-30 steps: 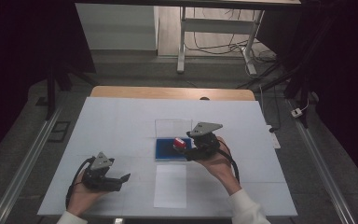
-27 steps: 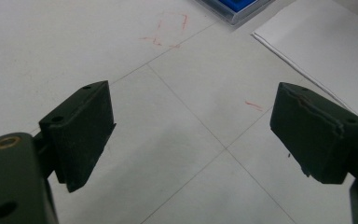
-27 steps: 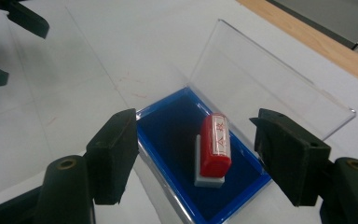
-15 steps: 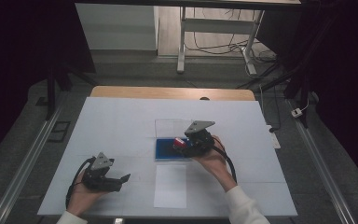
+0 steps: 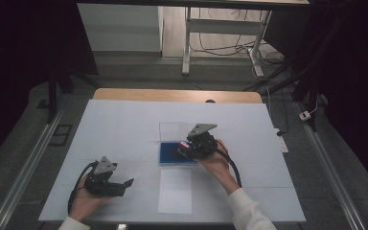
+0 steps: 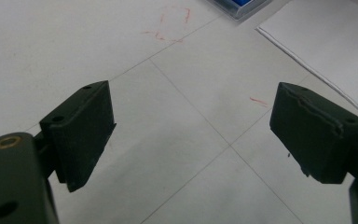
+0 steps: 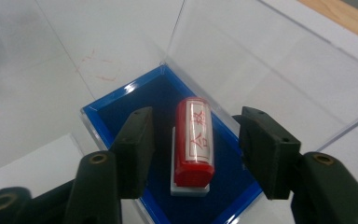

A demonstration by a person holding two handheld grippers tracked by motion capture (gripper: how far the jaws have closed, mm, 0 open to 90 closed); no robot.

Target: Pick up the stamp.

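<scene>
Leftward, the left gripper [image 5: 124, 183] is resting on the white table [image 5: 124, 124], its jaws spread wide and holding nothing. Moving right, a white sheet of paper [image 5: 175, 190] is lying near the table's front edge, and just beyond it a blue-lined tray [image 7: 121, 109] with a clear raised lid [image 7: 270, 60] is holding the red stamp [image 7: 194, 140]. The right gripper [image 7: 193, 151] is straddling that stamp, jaws having just been closing yet not touching it. Judging by this, the grasp is underway; next, the pads need to meet the stamp squarely. Farther off, a dark room with desk legs and cables is surrounding the table.
</scene>
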